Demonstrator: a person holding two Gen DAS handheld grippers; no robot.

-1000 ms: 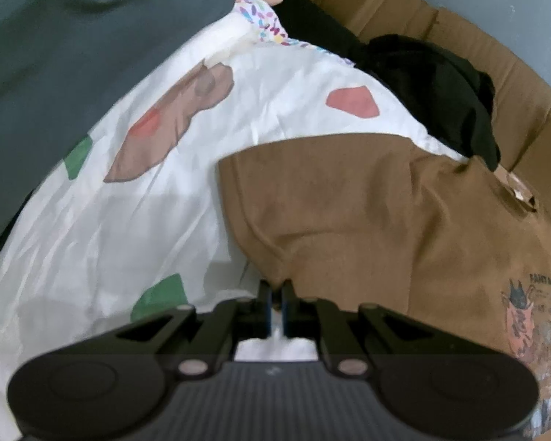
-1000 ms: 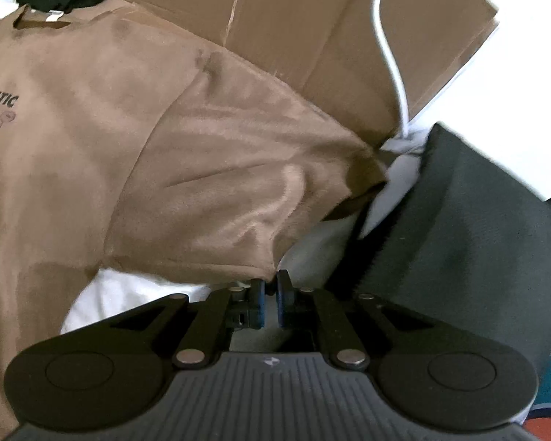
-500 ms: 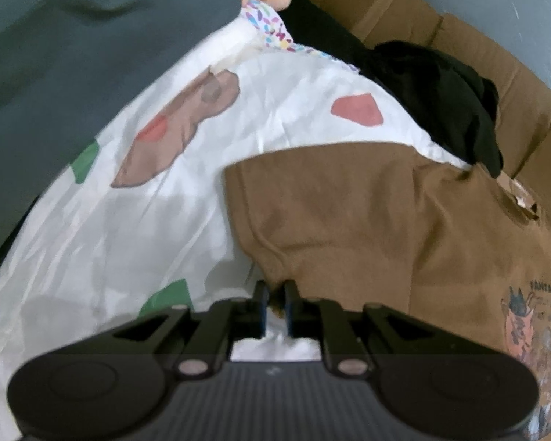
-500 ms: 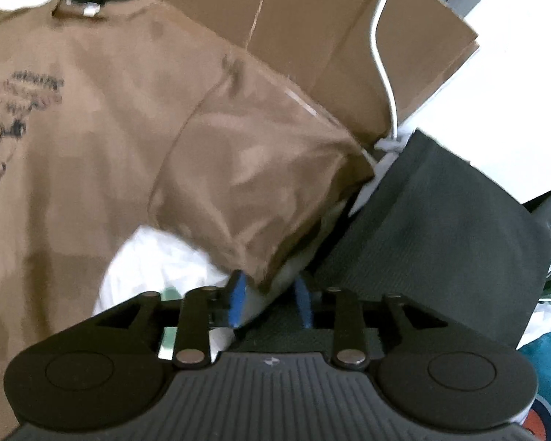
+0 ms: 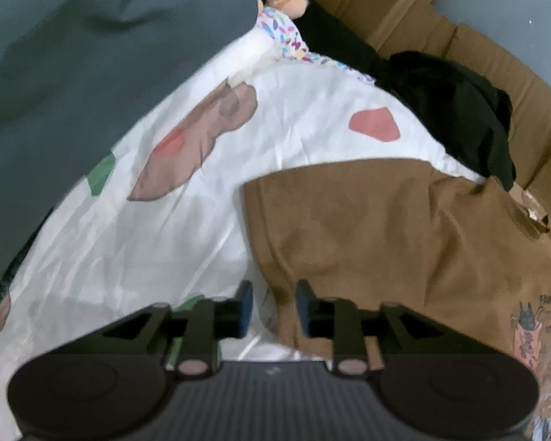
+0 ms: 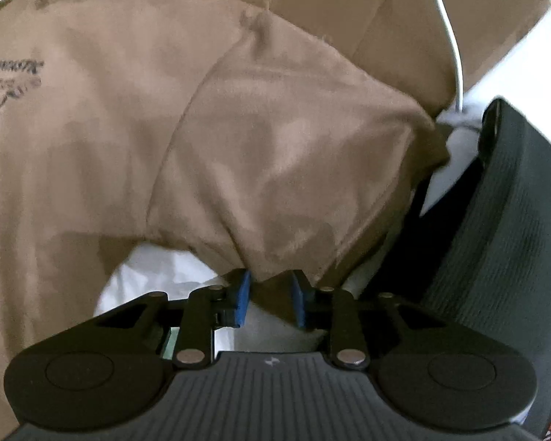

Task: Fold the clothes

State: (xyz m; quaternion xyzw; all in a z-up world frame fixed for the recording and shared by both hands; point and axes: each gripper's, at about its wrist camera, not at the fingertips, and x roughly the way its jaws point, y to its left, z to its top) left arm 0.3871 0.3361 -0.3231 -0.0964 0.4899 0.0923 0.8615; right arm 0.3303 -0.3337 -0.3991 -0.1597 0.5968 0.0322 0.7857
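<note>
A brown T-shirt [image 5: 385, 242] lies spread flat and unfolded on a patterned white sheet [image 5: 165, 239], no fold yet made. The left gripper [image 5: 273, 307] is opening astride one sleeve's edge, while the right gripper [image 6: 269, 299] is closing over the other sleeve's hem, pads not yet pressing. A black garment [image 5: 452, 110] and cardboard [image 5: 496, 66] crowd the sheet's far edge beside the collar.

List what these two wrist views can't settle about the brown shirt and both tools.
- Brown t-shirt: hem and lower body cut off by the frame edges, both views.
- Chest print: wording blurred, cropped at the left-wrist edge.
- Right tool, closing around the sleeve edge: contact hidden by drooping cloth.
- Left tool, opening at the other sleeve: its own body hides what lies beneath.
</note>
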